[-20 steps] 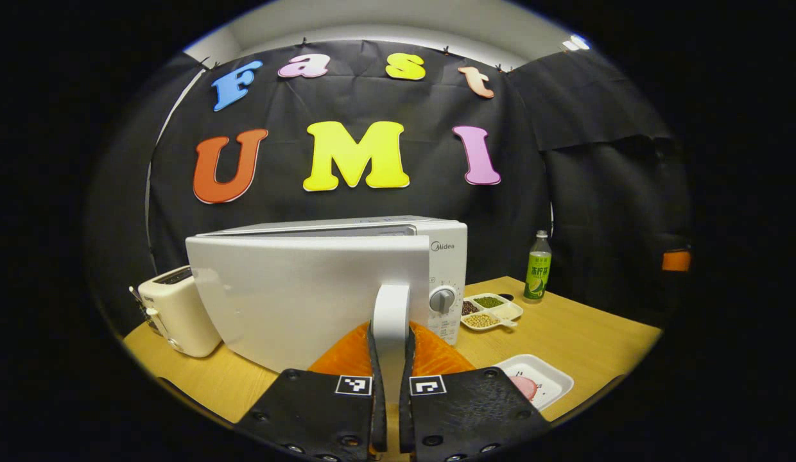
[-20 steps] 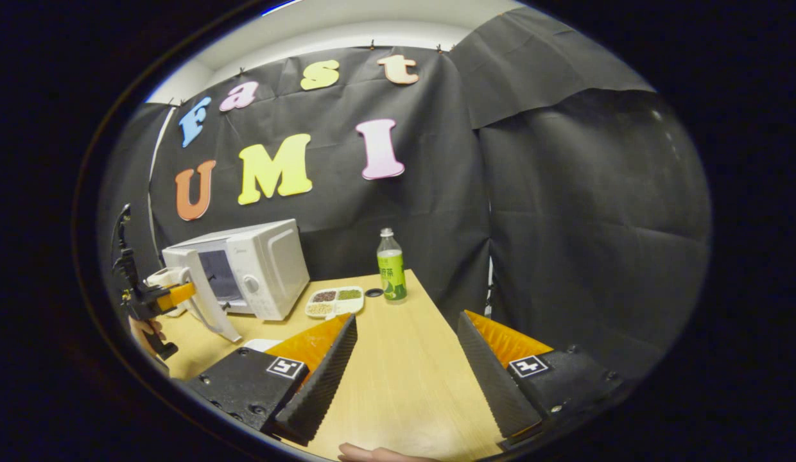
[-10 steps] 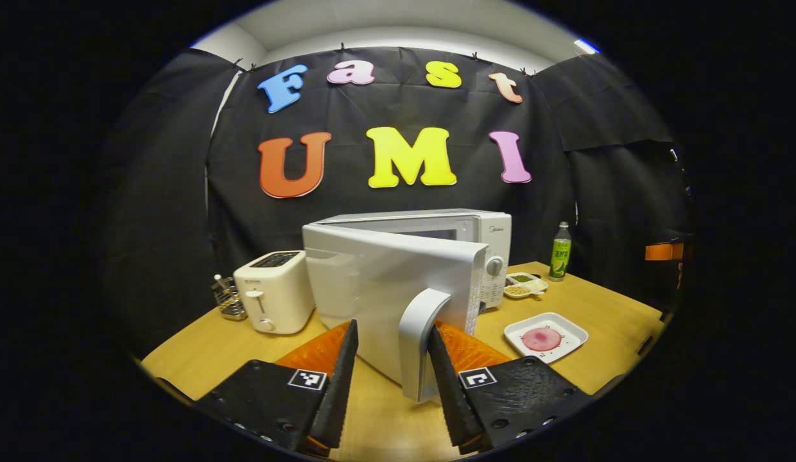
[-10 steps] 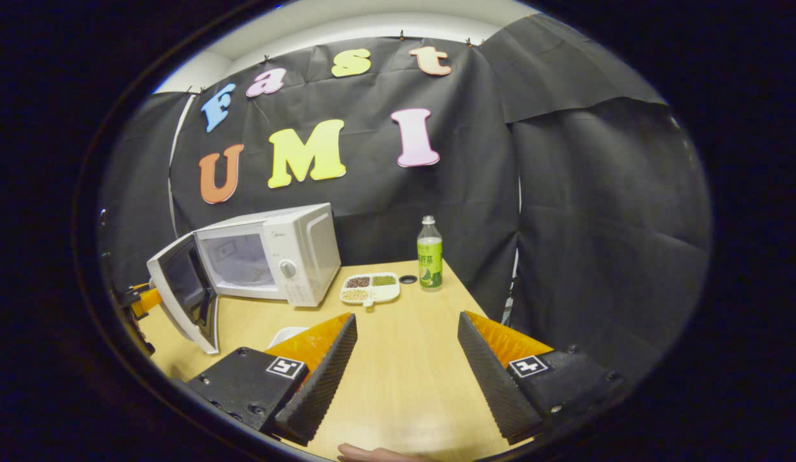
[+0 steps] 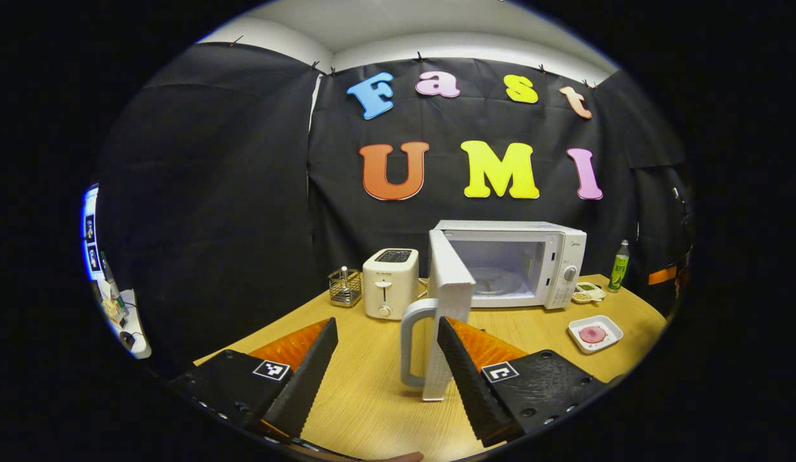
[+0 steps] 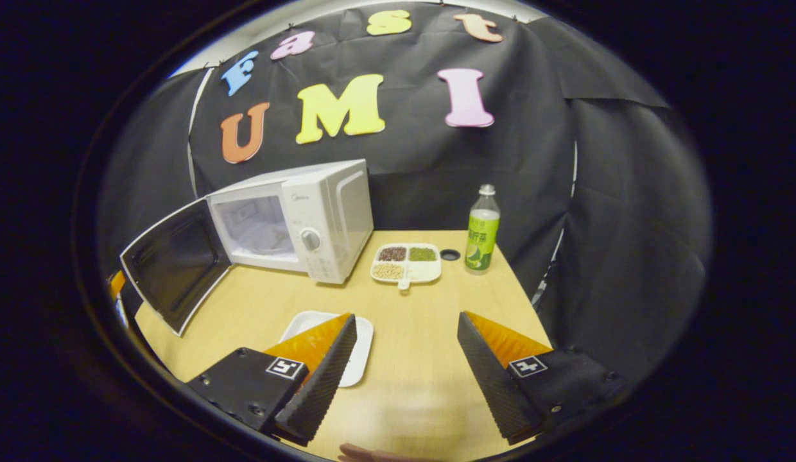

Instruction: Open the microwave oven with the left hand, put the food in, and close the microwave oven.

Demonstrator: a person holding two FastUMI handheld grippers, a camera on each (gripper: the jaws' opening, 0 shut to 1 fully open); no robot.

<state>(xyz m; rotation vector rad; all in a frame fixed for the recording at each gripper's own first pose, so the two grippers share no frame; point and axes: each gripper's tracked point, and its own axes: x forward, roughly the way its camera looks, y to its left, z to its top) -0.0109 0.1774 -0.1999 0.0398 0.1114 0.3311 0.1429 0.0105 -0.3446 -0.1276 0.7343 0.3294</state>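
The white microwave (image 5: 507, 263) stands at the back of the table with its door (image 5: 449, 282) swung wide, edge-on to me. The door handle (image 5: 411, 343) sits between the fingers of my left gripper (image 5: 385, 378), close to the right finger; the jaws are open and not pressing on it. A white tray with a pink piece of food (image 5: 594, 333) lies to the right. In the right gripper view the microwave (image 6: 295, 218) shows its lit cavity and open door (image 6: 176, 273). My right gripper (image 6: 404, 366) is open above the table, its left finger covering part of the tray (image 6: 363, 350).
A white toaster (image 5: 390, 292) and a wire holder (image 5: 345, 287) stand left of the microwave. A divided dish of beans (image 6: 406, 262), a dark bottle cap (image 6: 449, 255) and a green bottle (image 6: 482, 230) sit to its right near the back wall.
My left gripper has opened off the door handle after swinging the door wide. The right gripper has shifted forward and tilted down over the table, so the tray now shows by its left finger.
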